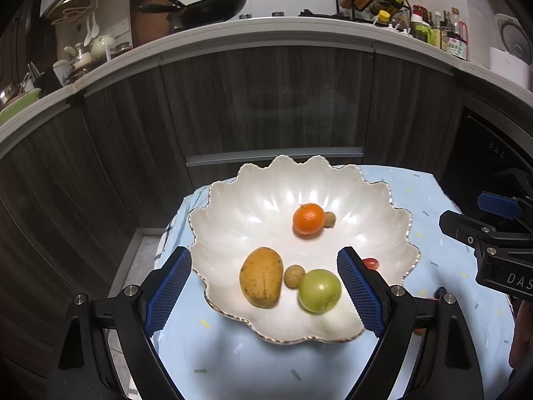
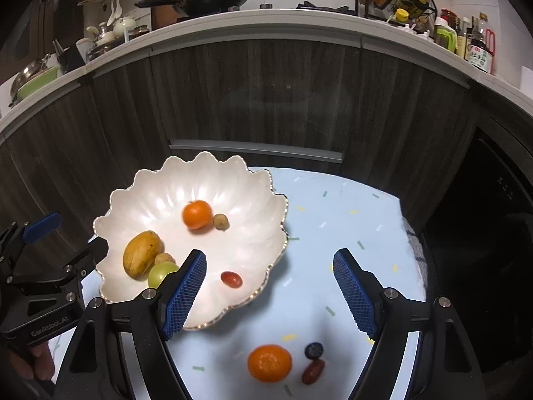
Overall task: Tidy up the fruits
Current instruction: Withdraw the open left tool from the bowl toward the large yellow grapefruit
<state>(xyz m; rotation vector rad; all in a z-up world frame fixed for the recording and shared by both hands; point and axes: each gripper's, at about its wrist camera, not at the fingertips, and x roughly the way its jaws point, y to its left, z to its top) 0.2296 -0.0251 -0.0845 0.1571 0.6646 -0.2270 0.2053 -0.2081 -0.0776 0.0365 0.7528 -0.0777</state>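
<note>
While both grippers hover jaws apart, empty, left gripper (image 1: 265, 288) over scalloped white bowl (image 1: 233, 196) holding mango (image 1: 261, 276); right gripper (image 2: 269, 291) above tangerine (image 2: 269, 362) on tablecloth (image 2: 333, 220).

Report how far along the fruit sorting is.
Done: the white bowl already holds a mango, a green fruit, an orange, two small brown fruits and a red cherry tomato. In hand: nothing; the left gripper and right gripper are both open and empty. Left: an orange on the cloth, a dark blue berry and a dark red fruit.
</note>
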